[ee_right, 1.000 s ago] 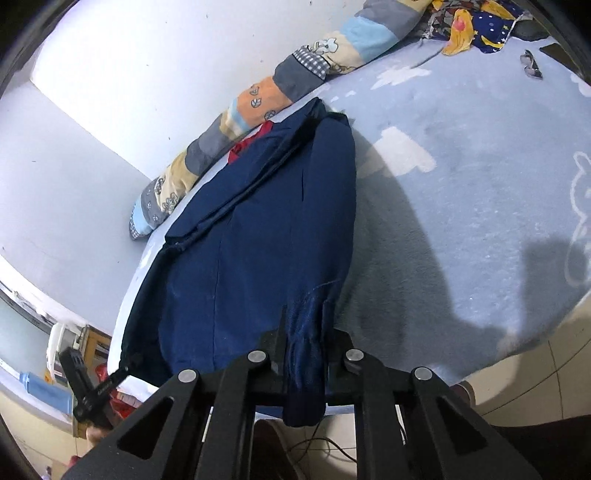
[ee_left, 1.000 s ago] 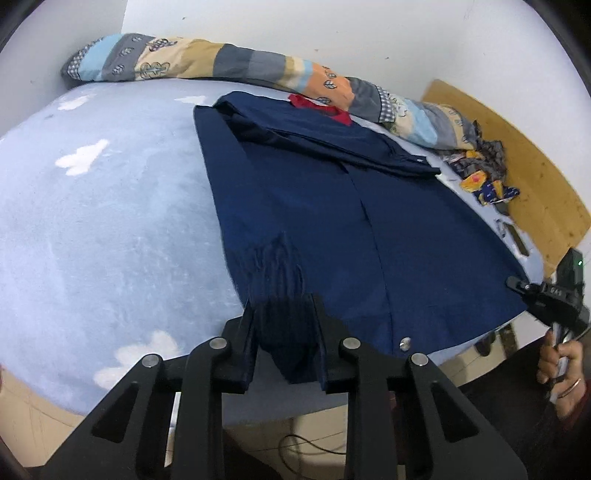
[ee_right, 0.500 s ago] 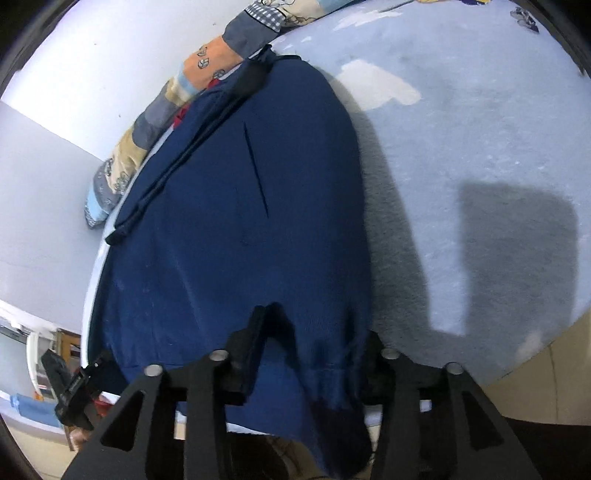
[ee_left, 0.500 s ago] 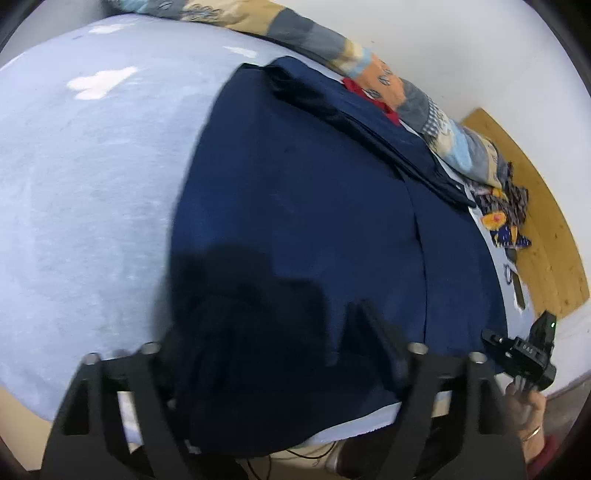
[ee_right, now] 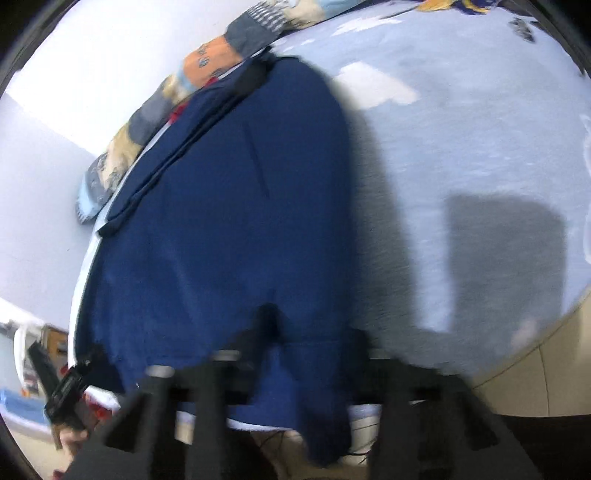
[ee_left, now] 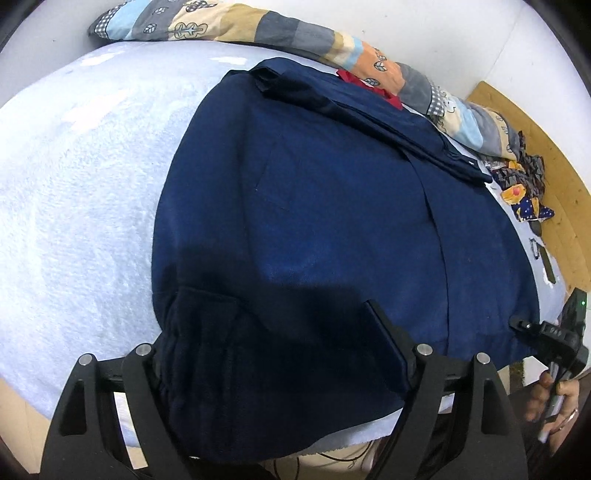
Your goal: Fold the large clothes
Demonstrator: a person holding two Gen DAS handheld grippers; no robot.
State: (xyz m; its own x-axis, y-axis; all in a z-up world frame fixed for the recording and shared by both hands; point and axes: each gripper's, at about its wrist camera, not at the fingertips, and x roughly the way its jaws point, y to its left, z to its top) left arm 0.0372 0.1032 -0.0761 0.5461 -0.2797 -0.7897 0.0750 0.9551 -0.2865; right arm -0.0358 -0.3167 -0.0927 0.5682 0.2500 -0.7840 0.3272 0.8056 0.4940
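Both cams sit low at the near edge of the bed (ee_left: 74,166), angled down and looking toward the far wall. Left wrist cam is close over the navy garment (ee_left: 332,206) from its left end – right wrist cam from its right end. The 2 views share the garment and the patchwork quilt (ee_left: 295,33).

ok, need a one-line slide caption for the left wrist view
Left gripper open wide over the near hem of a navy jacket spread flat on a light blue blanket.
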